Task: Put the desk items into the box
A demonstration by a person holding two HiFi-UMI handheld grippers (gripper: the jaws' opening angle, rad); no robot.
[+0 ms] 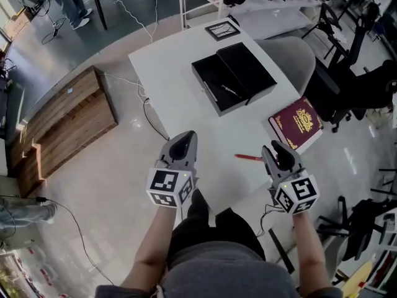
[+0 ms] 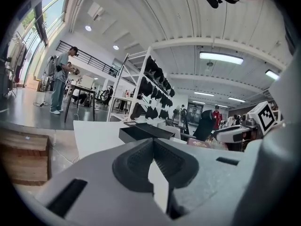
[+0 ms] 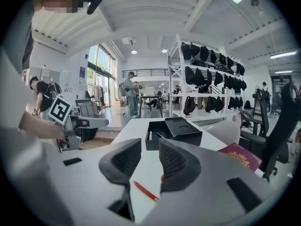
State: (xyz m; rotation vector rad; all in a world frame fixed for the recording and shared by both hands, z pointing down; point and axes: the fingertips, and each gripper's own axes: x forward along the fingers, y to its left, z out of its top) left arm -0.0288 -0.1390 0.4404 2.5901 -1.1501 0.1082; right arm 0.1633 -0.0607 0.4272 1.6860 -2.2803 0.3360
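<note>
Far left on the floor, well apart from the tabletop: a slatted wooden bench [image 1: 62,123], with a dark cable [image 1: 151,113] trailing along the floor beside the tabletop's left edge.

At the near left corner of the white tabletop [image 1: 167,73]: left tongs [image 1: 185,140], clenched tip to tip on nothing, as seen in the left gripper view [image 2: 153,142]. Tips just over the edge, pointing toward the far side. Bare white surface ahead of them, all the way up to the box.

Toward the far middle of the tabletop: black box [image 1: 232,76], open. Tray and lid side by side and touching, set at a slant to the edges. A slim silvery pen [image 1: 231,90] lying near the seam of the two halves. Beyond it, at the far edge: a small dark framed card [image 1: 222,30].

Near the near edge, between the two tongs: red pen [image 1: 248,157], flat on the surface, with free room on every side. Seen again low in the right gripper view [image 3: 146,191], below the gap of the jaws.

Just right of the pen: right tongs [image 1: 273,151], released, with a narrow gap between the pads [image 3: 149,147] and nothing in it.

At the right edge: maroon book [image 1: 296,124] with a gold crest, flat, its outer corner reaching the rim. Well apart from the box, with bare surface between them.

Beyond the right edge: a grey chair [image 1: 291,51] close against the tabletop.
</note>
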